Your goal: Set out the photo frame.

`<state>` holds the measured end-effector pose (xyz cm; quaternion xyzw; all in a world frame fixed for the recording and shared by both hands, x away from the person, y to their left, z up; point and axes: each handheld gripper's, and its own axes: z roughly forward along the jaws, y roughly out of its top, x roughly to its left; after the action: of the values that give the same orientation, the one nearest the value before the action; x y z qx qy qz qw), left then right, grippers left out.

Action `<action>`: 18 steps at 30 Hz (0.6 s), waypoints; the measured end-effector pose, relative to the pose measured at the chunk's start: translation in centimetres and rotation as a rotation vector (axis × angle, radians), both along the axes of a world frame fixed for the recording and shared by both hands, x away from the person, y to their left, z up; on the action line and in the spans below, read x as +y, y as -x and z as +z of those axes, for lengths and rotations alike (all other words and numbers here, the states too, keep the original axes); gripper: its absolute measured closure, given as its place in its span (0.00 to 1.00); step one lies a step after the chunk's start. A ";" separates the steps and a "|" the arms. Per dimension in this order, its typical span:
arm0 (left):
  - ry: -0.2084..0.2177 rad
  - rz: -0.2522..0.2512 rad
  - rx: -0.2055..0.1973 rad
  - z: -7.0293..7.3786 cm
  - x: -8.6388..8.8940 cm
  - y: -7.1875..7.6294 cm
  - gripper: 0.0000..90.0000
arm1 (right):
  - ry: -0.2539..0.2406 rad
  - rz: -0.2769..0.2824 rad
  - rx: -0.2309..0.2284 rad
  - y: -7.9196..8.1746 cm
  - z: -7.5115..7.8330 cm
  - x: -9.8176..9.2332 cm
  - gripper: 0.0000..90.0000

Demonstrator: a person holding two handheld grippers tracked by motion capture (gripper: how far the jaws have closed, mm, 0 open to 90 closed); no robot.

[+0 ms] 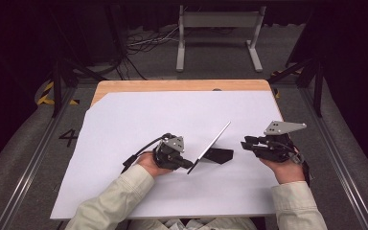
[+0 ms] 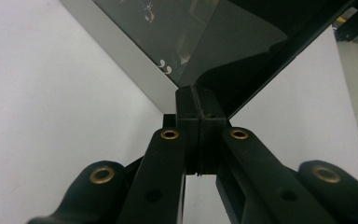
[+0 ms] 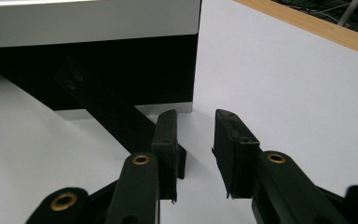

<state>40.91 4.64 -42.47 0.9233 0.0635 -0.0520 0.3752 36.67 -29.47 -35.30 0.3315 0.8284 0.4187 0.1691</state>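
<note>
Mid-frame in the high view, slightly right of centre: a flat panel tilted on a black stand, resting on the white surface. Looks like a tablet or thin screen; exact kind not clear.

Left hand-held gripper at the panel's lower corner, jaws pressed together; in the left gripper view the pads meet right at the corner where glass and pale bezel join. Apparently pinching that corner, though the actual contact sits hidden behind the pad tips.

Right hand-held gripper at centre-right, well clear of the stand, jaws apart with nothing between them. In the right gripper view, pointed toward the panel's back and the slanted black strut at upper left, not touching either.

Judged progress: early to middle. One corner seized, panel standing propped. Left to do, most likely: bringing the right side in against the stand or far edge, then lifting, folding or shifting the panel.
</note>
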 end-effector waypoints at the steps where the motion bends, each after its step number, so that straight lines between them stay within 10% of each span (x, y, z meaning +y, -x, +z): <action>1: -0.001 -0.005 0.005 0.0 -0.2 0.1 1.00 | 0.000 -0.001 0.000 0.0 0.0 0.0 0.77; 18: -0.004 -0.095 0.035 0.0 -2.2 1.7 1.00 | -0.005 0.005 0.008 -0.2 0.0 0.1 0.77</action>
<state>39.25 2.44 -42.52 0.9250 0.0266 -0.0858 0.3692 36.86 -29.39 -35.31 0.3316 0.8288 0.4197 0.1641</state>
